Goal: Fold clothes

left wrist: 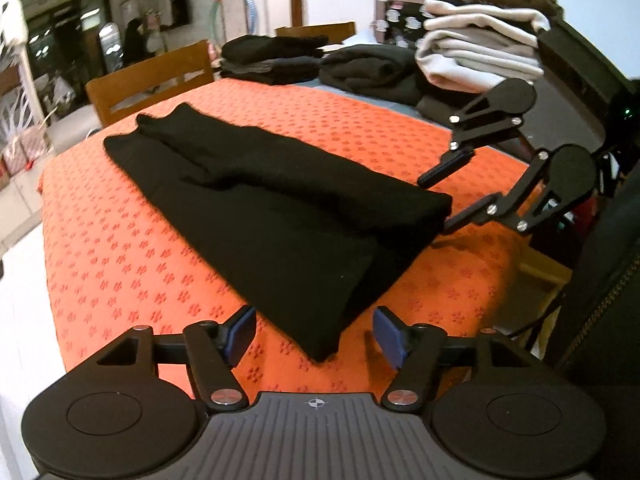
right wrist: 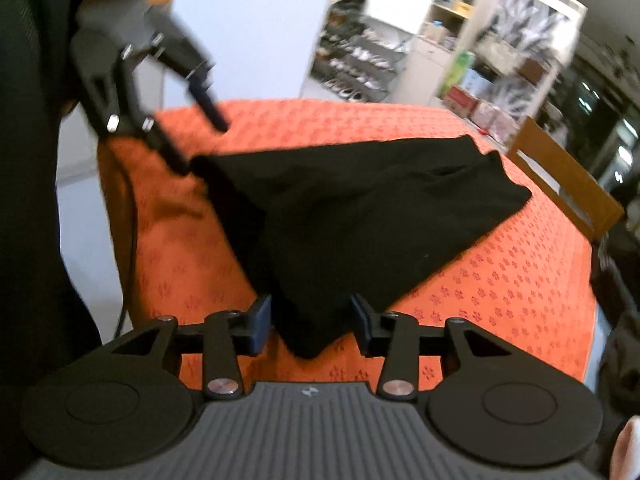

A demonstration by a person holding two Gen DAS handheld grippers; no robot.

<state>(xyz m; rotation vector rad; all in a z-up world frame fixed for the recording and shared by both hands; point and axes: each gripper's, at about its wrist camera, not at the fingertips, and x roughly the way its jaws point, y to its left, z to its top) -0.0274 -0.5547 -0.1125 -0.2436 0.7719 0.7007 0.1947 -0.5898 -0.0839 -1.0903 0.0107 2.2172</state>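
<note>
A black garment lies folded lengthwise on the orange patterned tablecloth. In the left wrist view its near corner sits between the blue pads of my left gripper, which is open. My right gripper is at the garment's right-hand corner, also open, with one finger above the cloth and one beside it. In the right wrist view, a corner of the garment lies between the fingers of my open right gripper. The left gripper shows, blurred, at the garment's far-left corner.
Stacks of folded clothes stand at the table's far side: two dark piles and a pale pile. A wooden chair stands by the table. A person's dark clothing is close beside me.
</note>
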